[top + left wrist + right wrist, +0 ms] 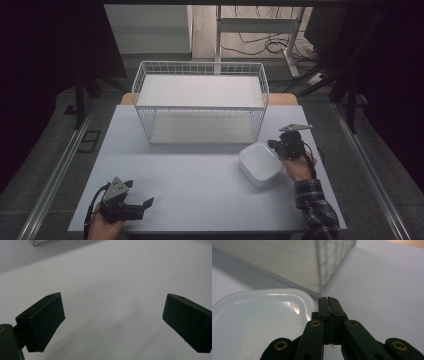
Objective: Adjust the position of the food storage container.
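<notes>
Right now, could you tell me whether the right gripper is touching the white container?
Cannot tell. In the right gripper view the shut right gripper sits right beside the white container rim, with neither contact nor gap plain.

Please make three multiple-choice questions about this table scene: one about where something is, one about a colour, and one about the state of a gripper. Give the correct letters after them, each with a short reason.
1. Where does the white container sit?
A. inside the wire basket
B. on the table, in front of the basket's right corner
C. at the table's left edge

2. What colour is the wire basket?
A. white
B. red
C. black

3. How do the jaws of the left gripper stand?
A. shut on the container
B. shut with nothing between them
C. wide open over the bare table

Answers:
1 B, the high view shows it on the table below the basket's right front corner, beside the right gripper.
2 A, its wires are white.
3 C, the left gripper view shows a wide gap with only table between the jaws.
</notes>
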The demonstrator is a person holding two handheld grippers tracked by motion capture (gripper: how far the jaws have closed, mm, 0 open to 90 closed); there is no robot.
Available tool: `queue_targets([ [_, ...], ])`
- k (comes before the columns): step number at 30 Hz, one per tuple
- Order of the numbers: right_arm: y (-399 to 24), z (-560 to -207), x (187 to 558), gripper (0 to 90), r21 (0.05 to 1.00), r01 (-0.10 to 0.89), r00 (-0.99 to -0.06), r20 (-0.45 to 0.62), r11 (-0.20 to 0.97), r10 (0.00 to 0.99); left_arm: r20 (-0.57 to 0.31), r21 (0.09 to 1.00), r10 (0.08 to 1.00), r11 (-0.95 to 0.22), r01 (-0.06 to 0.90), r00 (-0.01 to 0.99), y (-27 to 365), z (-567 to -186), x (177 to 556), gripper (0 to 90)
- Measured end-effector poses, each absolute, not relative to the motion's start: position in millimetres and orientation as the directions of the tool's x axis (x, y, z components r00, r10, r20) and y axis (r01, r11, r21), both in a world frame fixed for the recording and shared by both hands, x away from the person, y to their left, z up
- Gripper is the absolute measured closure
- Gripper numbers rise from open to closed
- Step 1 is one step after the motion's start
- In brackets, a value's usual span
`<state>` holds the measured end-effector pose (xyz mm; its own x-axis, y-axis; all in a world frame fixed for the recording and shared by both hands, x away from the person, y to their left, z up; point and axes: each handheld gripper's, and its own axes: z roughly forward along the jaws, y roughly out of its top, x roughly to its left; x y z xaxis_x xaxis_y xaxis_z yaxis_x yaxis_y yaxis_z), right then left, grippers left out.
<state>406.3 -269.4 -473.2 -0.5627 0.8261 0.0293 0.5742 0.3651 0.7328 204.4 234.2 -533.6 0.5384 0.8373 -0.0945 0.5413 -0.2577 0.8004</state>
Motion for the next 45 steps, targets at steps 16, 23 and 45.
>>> queue_targets([
  [16,-222.6,-462.1,374.2,88.6,0.773,0.479,-0.683,0.031,0.415,0.730,-0.063,0.816,0.811,-0.294,0.497,0.582,228.9,-529.5,200.5,3.6],
  [23,-263.2,-461.3,331.8,88.4,0.789,0.504,-0.593,0.021,0.352,0.805,-0.048,0.823,0.813,-0.297,0.484,0.581,228.6,-527.9,199.1,3.7],
  [45,-236.2,-496.6,319.7,88.6,0.695,0.636,-0.596,0.165,0.336,0.785,-0.023,0.810,0.802,-0.335,0.482,0.597,223.3,-528.8,200.0,3.8],
])
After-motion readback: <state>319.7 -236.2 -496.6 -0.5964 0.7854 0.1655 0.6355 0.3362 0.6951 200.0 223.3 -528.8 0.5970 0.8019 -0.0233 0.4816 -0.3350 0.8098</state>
